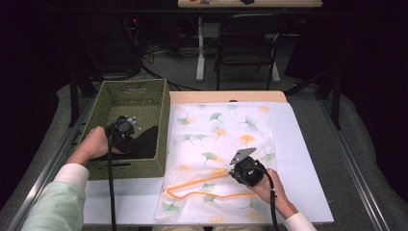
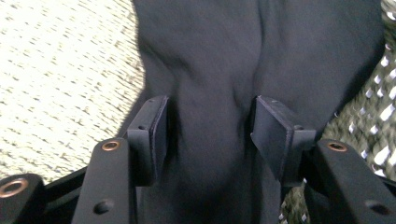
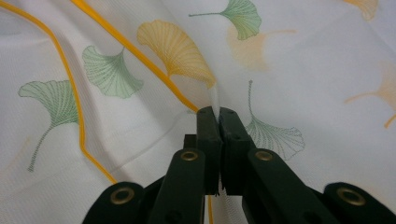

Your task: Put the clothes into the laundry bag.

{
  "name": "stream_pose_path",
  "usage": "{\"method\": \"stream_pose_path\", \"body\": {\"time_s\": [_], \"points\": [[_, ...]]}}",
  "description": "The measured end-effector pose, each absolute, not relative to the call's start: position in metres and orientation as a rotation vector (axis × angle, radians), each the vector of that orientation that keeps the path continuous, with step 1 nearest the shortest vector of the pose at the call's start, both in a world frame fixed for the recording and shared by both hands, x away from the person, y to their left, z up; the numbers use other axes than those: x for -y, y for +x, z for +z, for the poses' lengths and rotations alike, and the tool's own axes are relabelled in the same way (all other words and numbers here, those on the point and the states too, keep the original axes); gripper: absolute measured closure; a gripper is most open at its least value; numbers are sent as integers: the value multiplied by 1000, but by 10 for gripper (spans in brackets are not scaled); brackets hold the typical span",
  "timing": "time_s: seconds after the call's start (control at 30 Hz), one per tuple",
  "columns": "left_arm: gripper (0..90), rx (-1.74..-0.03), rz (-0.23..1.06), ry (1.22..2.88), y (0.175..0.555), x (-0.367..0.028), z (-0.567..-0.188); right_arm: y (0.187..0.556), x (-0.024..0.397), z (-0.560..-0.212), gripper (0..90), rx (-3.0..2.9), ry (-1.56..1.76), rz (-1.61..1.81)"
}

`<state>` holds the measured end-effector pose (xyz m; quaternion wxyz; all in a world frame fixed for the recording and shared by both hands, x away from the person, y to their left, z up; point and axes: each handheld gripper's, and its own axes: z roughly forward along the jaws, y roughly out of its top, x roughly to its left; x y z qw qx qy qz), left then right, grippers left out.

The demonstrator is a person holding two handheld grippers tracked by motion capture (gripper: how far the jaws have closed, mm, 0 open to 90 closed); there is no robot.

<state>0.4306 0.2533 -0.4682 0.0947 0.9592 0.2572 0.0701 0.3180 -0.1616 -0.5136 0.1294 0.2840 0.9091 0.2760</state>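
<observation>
A: We are logging the left gripper (image 1: 126, 131) inside the green woven basket (image 1: 129, 92) on the left of the table. It is working over the black garment (image 2: 261, 60) lying in the basket's near right part. In the left gripper view its jaws are standing about half open, with a ridge of the black cloth rising between the pads (image 2: 150, 135). We cannot tell whether the pads are pressing on that ridge or just flanking it.

B: Noted. We are seeing the right gripper (image 3: 217, 116) pinched fully together on a fold of the ginkgo-leaf mesh laundry bag (image 1: 226, 130). The bag is lying flat on the white table (image 1: 308, 159), just right of the basket. Its orange zipper line (image 1: 202, 179) is running along the near edge, close to the right gripper.

A: We are judging the risks now. If the left pads are only straddling the cloth, a lift is likely to leave the garment behind or take a thin layer that slips out.

B: Agreed. We are also worrying that the garment may drag on the basket's near right wall as it comes over and tip the basket toward the bag.

A: And the right pinch is on thin mesh. Pulling it hard may slide the whole bag rather than open its mouth.
</observation>
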Motion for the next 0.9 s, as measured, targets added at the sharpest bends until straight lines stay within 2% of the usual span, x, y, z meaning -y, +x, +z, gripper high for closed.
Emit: {"method": "stream_pose_path", "body": {"time_s": [0.13,0.4,0.5,0.57,0.67,0.8,0.9], "points": [[353,-762,175,2860,429,-258,-473,317,161,-513,881,-2643,830,803],[343,-791,118,2874,433,-266,-482,317,161,-513,881,-2646,826,799],[307,-810,87,2875,436,-269,-486,317,160,-513,881,-2647,826,799],[358,-795,72,2867,435,-269,-488,317,160,-514,880,-2650,825,796],[506,-746,96,2880,432,-266,-489,318,160,-514,881,-2652,827,799],[594,-722,129,2865,429,-267,-488,317,158,-515,882,-2655,832,793],[617,-721,149,2848,425,-270,-484,317,158,-514,882,-2652,827,796]]}}
